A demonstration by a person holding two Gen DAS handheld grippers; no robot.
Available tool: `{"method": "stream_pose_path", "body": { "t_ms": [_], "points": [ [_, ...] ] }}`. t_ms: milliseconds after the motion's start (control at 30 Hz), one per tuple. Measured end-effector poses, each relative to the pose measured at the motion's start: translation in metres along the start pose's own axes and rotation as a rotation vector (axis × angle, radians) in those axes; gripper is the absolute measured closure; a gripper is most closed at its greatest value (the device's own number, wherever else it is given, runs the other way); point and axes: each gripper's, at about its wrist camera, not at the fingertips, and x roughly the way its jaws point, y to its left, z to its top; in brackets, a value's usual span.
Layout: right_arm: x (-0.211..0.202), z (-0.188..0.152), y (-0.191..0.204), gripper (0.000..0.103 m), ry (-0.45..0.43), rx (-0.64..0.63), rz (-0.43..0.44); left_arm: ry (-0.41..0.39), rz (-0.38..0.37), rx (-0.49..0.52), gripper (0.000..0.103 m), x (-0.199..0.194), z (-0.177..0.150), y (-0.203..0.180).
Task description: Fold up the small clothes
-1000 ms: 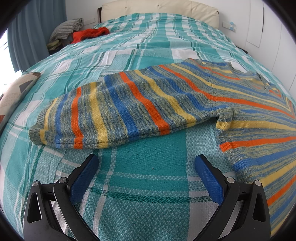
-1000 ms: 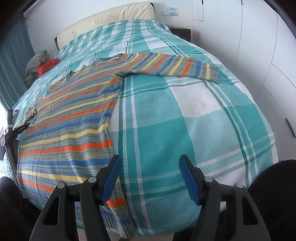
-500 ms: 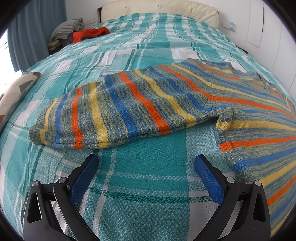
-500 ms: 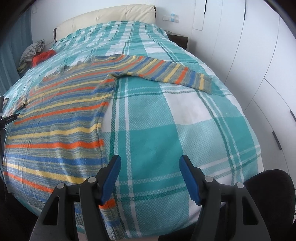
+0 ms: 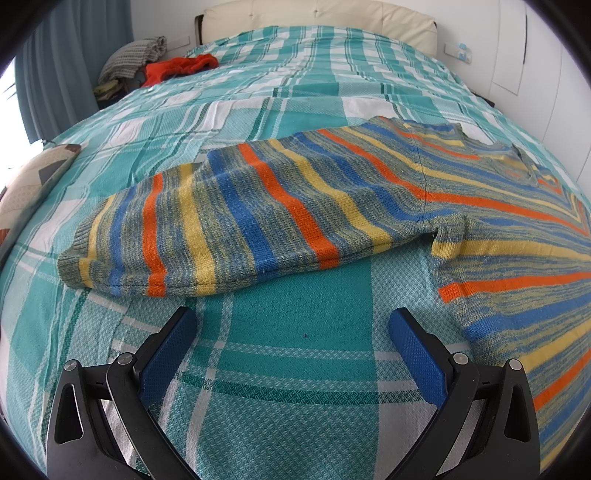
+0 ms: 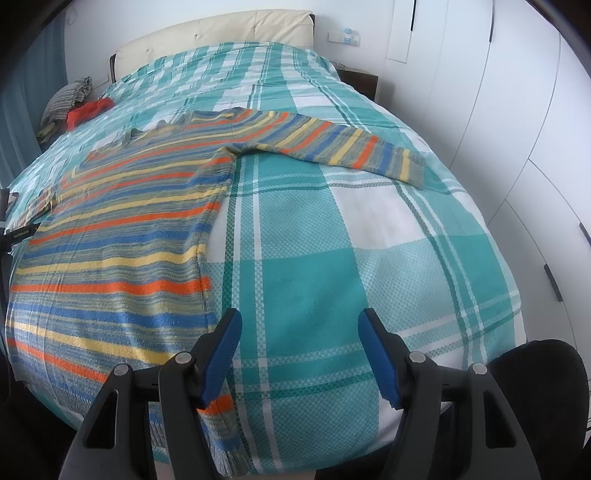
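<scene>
Spread flat across a teal-and-white plaid bedspread lies a small knitted sweater, long-sleeved, with bands of orange, blue and yellow running over a mottled grey-green ground. Its ribbed cuffs and hem are the same grey-green.

Seen from the left wrist camera, one sleeve reaches from the body at 3 o'clock out toward 9 o'clock, its stripes crossing the arm. The left gripper sits at 6 o'clock, its blue-padded jaws spread wide with nothing between them, just short of the sleeve's lower edge and hovering over bare bedspread.

Seen from the right wrist camera, the sweater's body fills the area from 7 to 10 o'clock, its hem hanging over the near edge of the bed, and the other sleeve stretches toward 1 o'clock. The right gripper is at 6 o'clock, jaws likewise wide apart and empty, its left finger just beside the sweater's side seam.

A red garment and a grey checked one sit at 11 o'clock near the cream headboard.
</scene>
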Motion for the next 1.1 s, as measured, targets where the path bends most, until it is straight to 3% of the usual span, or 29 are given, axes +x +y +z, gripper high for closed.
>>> {"method": "stream_pose_path", "body": {
  "t_ms": [1100],
  "points": [
    [-0.0044, 0.0011, 0.0042, 0.038, -0.006, -0.015, 0.006, 0.000, 0.000, 0.000, 0.000, 0.0002, -0.0002, -0.0007]
  ]
}}
